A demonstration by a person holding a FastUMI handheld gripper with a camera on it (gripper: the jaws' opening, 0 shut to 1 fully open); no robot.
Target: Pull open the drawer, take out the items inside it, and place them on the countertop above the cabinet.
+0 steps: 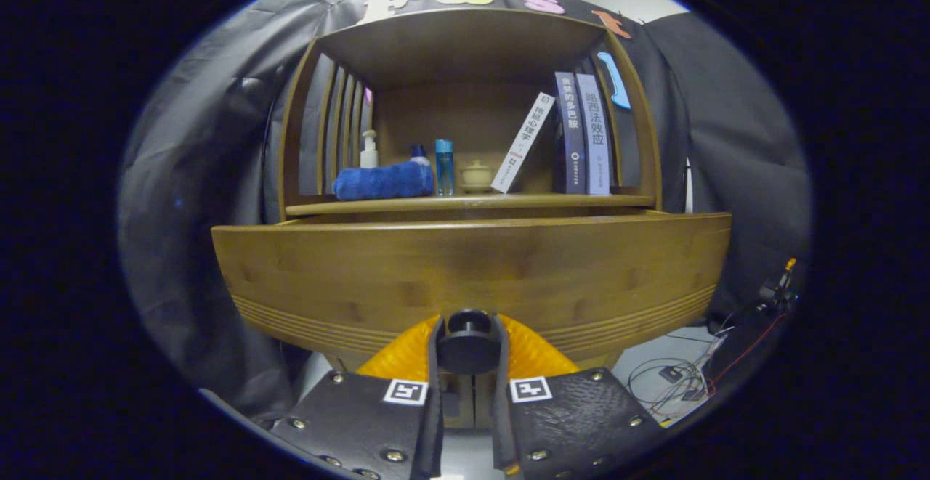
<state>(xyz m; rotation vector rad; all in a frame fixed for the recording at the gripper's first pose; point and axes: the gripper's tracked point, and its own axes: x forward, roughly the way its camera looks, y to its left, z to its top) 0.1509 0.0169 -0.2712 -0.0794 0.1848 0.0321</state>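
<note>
Gripper view, claw (468, 346) clamped on dark round knob (467, 342), wooden drawer (472, 277) front pulled out, grooved bottom edge

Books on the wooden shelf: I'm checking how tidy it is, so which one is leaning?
The white book, nearest the small cream pot, tilts against the two upright dark and lavender books.

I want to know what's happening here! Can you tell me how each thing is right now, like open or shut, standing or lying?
Drawer: pulled out a little, inside hidden.
Knob: gripped between the fingers.
Gripper: shut on the knob.
Blue towel: rolled, lying on the shelf.
White book: leaning against the others.
Two dark books: standing upright.
Blue bottle: upright.
Pump bottle: upright behind the towel.
</note>
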